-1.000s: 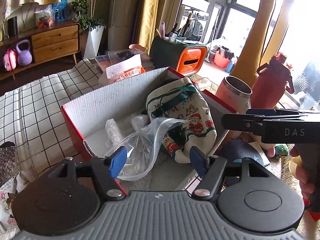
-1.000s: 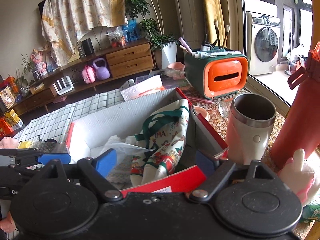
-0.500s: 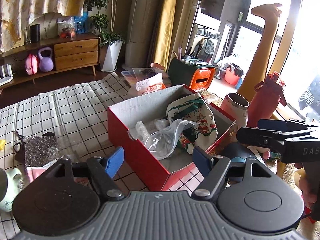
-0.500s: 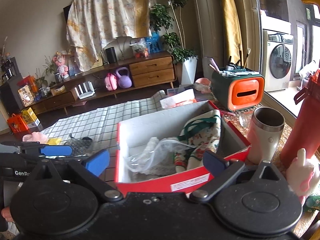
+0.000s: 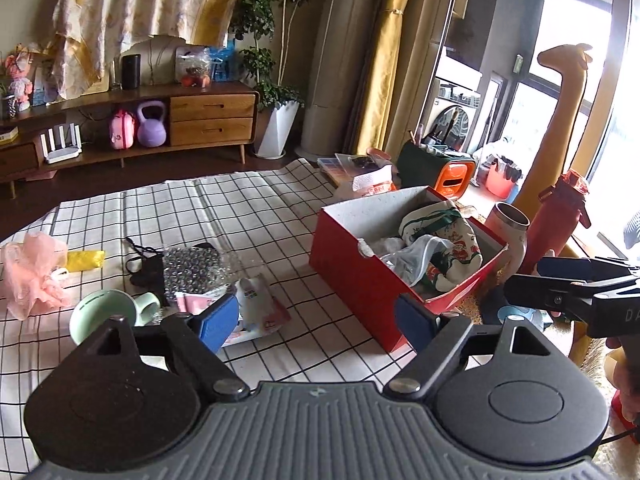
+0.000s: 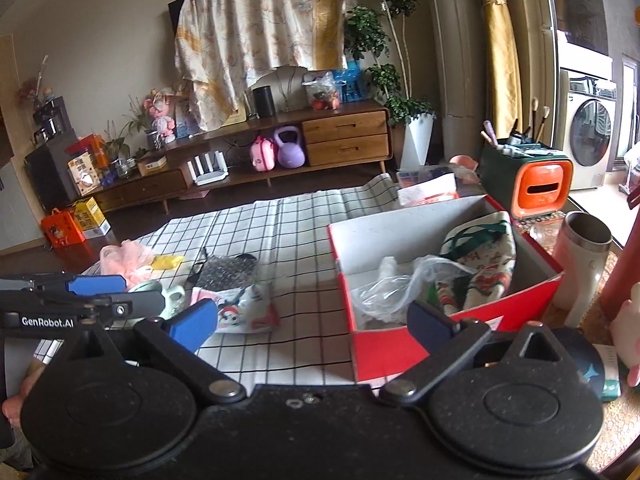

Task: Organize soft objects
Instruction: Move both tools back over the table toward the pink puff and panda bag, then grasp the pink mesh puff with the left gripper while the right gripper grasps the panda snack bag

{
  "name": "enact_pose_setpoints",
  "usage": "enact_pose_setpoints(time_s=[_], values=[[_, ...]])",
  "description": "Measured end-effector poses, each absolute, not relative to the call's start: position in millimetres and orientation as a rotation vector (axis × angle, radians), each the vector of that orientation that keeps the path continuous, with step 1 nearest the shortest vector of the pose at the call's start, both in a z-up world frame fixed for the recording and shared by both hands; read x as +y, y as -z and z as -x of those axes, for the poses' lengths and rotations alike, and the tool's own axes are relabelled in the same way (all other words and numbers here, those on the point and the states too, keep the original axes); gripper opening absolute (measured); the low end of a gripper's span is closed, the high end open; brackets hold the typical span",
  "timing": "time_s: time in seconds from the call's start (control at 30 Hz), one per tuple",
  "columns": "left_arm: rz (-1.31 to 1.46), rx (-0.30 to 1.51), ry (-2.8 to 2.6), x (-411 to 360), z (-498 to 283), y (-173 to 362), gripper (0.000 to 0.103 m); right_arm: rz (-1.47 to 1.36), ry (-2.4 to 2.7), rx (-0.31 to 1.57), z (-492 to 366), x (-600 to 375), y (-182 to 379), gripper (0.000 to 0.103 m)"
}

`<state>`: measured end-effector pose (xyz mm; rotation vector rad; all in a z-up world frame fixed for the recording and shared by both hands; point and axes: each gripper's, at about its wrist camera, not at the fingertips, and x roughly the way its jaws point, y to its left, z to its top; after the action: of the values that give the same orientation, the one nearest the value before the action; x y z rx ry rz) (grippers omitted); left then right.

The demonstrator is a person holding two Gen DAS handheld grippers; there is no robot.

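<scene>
Left gripper (image 5: pixel 316 318) empty with jaws opening, right gripper (image 6: pixel 312 326) released wide and empty, both above the checked-cloth tabletop (image 5: pixel 224 216); crumpled clear plastic bag (image 5: pixel 412 254) lies in the open red cardboard box (image 5: pixel 360 276) beside a Christmas-print fabric bag (image 5: pixel 448 236).

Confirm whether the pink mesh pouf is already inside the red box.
No. The pink mesh pouf lies on the checked cloth, far left of the red box.

**Readable text**

"GenRobot.AI" in white on the left gripper (image 6: pixel 96 294) body, seen left of the right gripper's own jaws. Partial "D" on the right gripper (image 5: pixel 576 284) body. Packet and box prints too small to read.
</scene>
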<state>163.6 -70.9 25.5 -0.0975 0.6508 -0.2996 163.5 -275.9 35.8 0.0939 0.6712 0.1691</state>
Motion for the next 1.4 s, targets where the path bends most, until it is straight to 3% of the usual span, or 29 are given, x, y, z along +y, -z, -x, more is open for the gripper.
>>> enact_pose_setpoints(time_s=[0.13, 0.2, 0.27, 0.93, 1.4], values=[[0.112, 0.641, 0.262, -46, -158, -25, 0.086, -0.080, -0.203, 0.691, -168, -257, -32, 0.101], [0.126, 0.631, 0.247, -31, -156, -25, 0.091, -0.069, -0.227, 0.697, -173, -247, -31, 0.101], [0.137, 0.622, 0.225, -13, -157, -26, 0.103, -0.060, -0.244, 0.707, -180, -238, -28, 0.101], [0.334, 0.585, -0.110, 158, -224, 4, 0.103, 0.070, -0.441, 0.840, -272, -174, 41, 0.101], [0.327, 0.651, -0.175, 188, -272, 47, 0.103, 0.504, -0.866, 0.882, -321, -114, 82, 0.101]])
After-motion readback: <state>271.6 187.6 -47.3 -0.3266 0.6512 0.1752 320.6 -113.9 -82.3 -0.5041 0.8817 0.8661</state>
